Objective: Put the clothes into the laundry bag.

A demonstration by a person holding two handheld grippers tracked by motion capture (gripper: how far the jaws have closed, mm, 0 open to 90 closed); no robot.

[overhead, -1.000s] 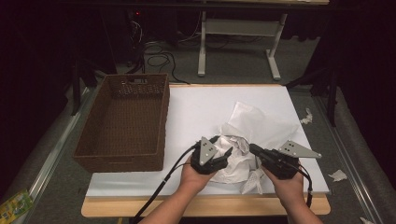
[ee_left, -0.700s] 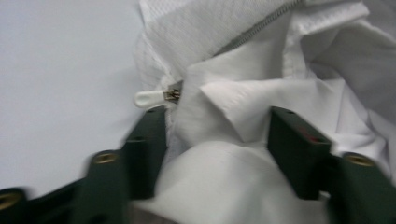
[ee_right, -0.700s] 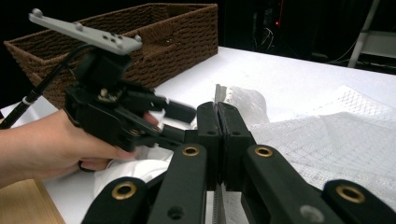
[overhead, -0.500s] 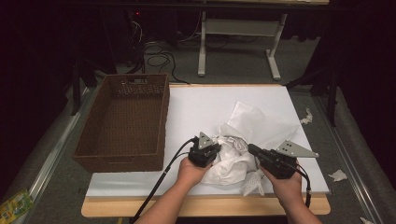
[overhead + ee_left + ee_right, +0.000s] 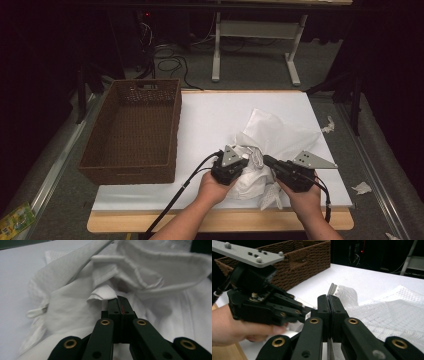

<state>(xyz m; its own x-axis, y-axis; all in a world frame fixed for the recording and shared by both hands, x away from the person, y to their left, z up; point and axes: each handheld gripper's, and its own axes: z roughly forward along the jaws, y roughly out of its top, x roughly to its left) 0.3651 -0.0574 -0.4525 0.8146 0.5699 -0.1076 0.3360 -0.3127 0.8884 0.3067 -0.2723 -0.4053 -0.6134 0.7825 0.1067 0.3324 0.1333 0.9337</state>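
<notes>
Both pairs of jaws are pressed together on the white garment (image 5: 272, 145): the left gripper (image 5: 119, 301) has just been closing and now pinches a fold near the collar, while the right gripper (image 5: 329, 302) clamps a thin edge of the fabric that runs between its jaws. The garment lies crumpled on the near right part of the white table (image 5: 215, 120). Two separate holds likely serve to spread or fold it. The wicker basket (image 5: 132, 130) stands to the left, well apart.
</notes>
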